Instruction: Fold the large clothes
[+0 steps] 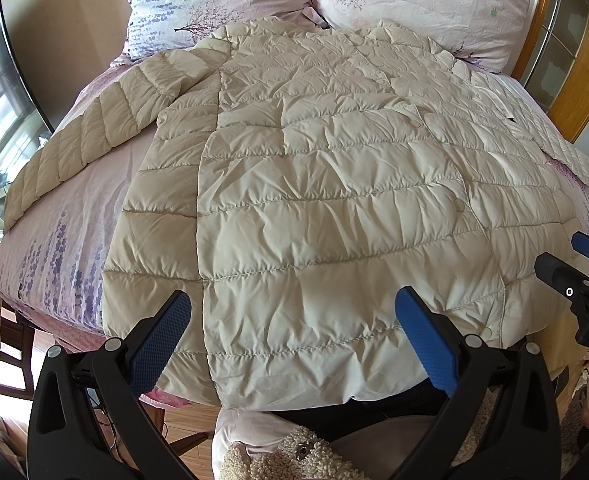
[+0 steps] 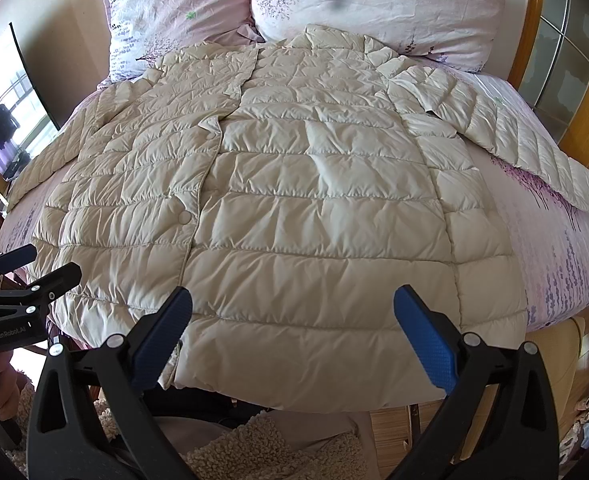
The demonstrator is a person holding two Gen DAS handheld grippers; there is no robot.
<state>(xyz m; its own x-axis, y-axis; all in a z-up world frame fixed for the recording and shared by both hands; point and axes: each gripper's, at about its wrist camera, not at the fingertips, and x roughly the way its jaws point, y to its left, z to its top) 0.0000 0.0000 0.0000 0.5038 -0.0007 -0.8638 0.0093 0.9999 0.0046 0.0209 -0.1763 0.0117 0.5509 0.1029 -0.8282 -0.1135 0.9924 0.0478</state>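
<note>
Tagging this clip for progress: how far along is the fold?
Done: the cream quilted puffer jacket lies flat, snapped shut, on the pink floral bedsheet, sleeves spread. In hand: nothing; left gripper and right gripper hover open over the hem. Left: every fold.
</note>
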